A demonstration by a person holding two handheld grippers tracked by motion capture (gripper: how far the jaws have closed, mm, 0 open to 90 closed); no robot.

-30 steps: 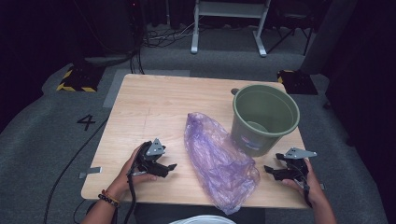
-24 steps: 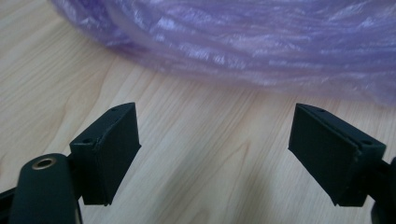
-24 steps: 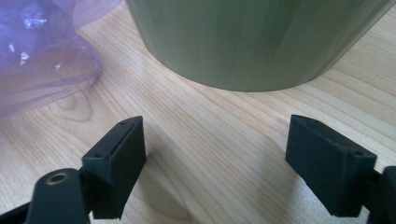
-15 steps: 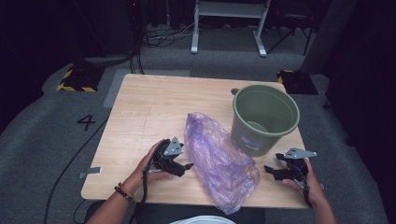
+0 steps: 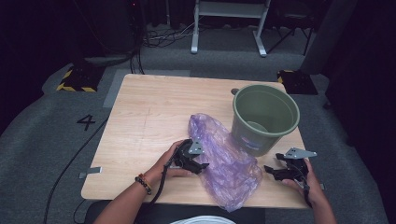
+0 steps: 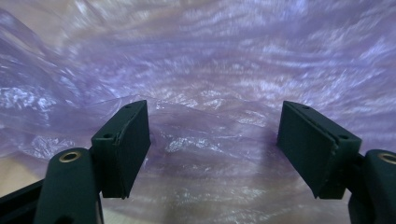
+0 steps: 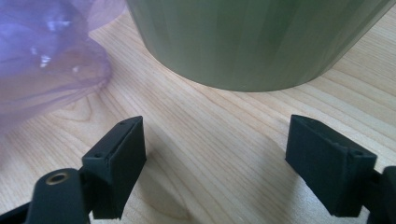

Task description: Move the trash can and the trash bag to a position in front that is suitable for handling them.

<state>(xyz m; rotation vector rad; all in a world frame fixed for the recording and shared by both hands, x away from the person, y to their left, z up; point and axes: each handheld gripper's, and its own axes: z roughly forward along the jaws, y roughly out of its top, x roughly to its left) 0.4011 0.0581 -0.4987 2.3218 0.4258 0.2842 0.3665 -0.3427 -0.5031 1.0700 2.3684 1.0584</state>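
A crumpled purple plastic bag [image 5: 223, 158] lies on the wooden table [image 5: 149, 112], left of a green bucket [image 5: 264, 116]. My left gripper [image 5: 203, 166] is at the bag's left edge, and its jaws have just been closing. In the left gripper view a fold of the bag [image 6: 210, 140] lies between the wide-apart jaws, and the pads do not press it. My right gripper [image 5: 270, 171] rests near the table's front right edge, open and holding nothing. The right gripper view looks at the bucket's wall [image 7: 252, 42] and the bag's edge [image 7: 46, 60].
Grey floor surrounds the table, with a painted 4 [image 5: 87, 122] at the left. A white frame [image 5: 229, 23] and cables stand beyond the far edge. A white object [image 5: 203, 220] sits at the bottom edge. Bare wood lies left of the bag.
My left gripper has moved right across the table until its jaws reach into the bag's left edge. The right gripper, bucket and bag have stayed put.
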